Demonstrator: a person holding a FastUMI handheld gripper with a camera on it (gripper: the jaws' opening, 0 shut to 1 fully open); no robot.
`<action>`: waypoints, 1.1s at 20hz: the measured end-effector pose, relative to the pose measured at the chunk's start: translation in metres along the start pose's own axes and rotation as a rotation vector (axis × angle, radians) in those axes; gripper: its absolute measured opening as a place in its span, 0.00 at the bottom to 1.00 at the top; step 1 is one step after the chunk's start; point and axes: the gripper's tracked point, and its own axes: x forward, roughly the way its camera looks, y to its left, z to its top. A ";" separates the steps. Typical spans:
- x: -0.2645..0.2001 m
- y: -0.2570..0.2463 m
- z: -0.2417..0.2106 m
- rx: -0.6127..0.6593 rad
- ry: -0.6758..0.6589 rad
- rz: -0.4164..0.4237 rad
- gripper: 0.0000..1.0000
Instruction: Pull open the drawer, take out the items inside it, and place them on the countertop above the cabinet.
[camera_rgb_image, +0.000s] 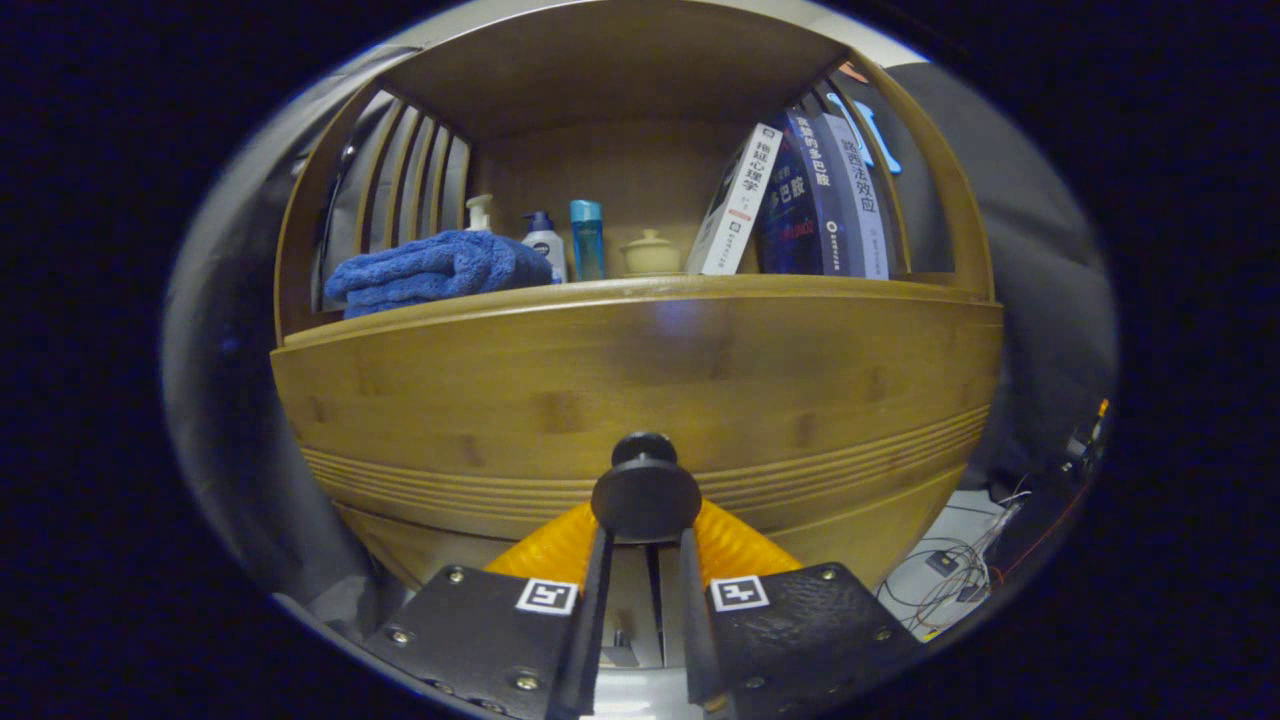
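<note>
Low on the wooden cabinet's (640, 130) drawer front (640, 390), round dark knob (646, 492) clamped between the narrowed gripper (645, 545) fingers, countertop (640, 292) above laden with folded blue towel (430, 268), bottles (565, 240), leaning books (800, 195).

Honey-brown wooden drawer (640, 370) with grooved lines, black knob (645, 490), blue towel (435, 268), cream pot (650, 254)

The gripper view looks forward along the jaws, level and very close to the wooden drawer front (640, 380), with its knob (645, 490) just ahead.
</note>
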 end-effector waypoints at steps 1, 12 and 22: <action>-0.002 0.001 -0.002 -0.001 0.000 0.003 0.34; -0.015 -0.010 0.008 -0.037 -0.042 -0.054 0.39; -0.004 -0.005 0.030 -0.101 -0.081 -0.052 0.44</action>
